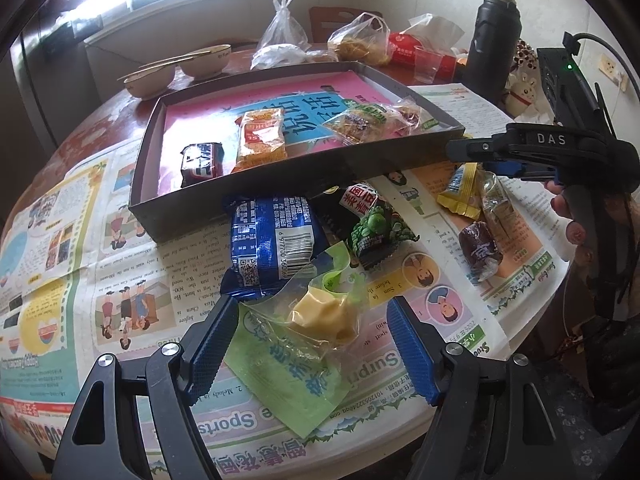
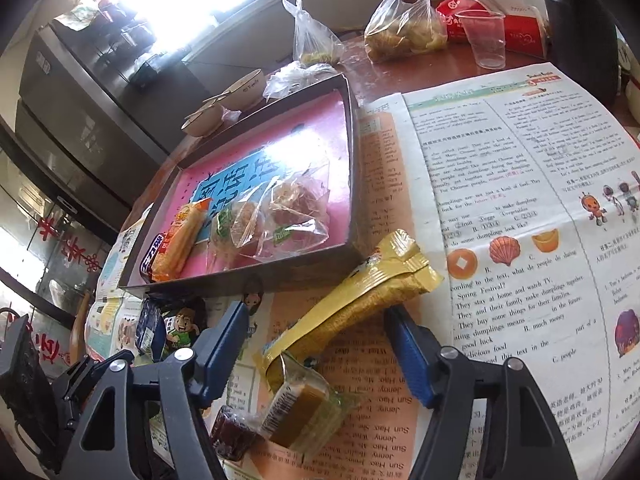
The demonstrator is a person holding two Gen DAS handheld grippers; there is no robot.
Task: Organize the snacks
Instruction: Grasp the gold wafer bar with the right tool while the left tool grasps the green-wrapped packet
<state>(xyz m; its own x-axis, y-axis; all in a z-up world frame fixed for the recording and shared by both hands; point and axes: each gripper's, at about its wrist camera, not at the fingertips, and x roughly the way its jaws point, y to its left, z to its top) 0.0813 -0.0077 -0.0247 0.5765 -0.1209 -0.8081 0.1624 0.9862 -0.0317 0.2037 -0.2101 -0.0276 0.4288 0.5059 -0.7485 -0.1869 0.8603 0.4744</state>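
The round reddish-brown wooden surface (image 1: 120,120) is largely covered by sheets of colourful printed newspaper (image 1: 140,280). Ahead of the left claw (image 1: 312,344), on the paper, sits a shallow dark cardboard tray with a pink lining (image 1: 248,196). Between that claw's fingers lies a clear and green wrapper holding a yellow cake (image 1: 320,316); just beyond lie a blue foil packet (image 1: 272,240) and a green pea snack packet (image 1: 376,228). Between the right claw's (image 2: 316,344) fingers lies a long yellow foil packet (image 2: 360,300). Two beige bowls (image 1: 180,68), tied clear plastic bags (image 1: 320,40), a clear plastic cup (image 2: 484,38) and a black flask (image 1: 496,36) stand on bare wood past the tray.
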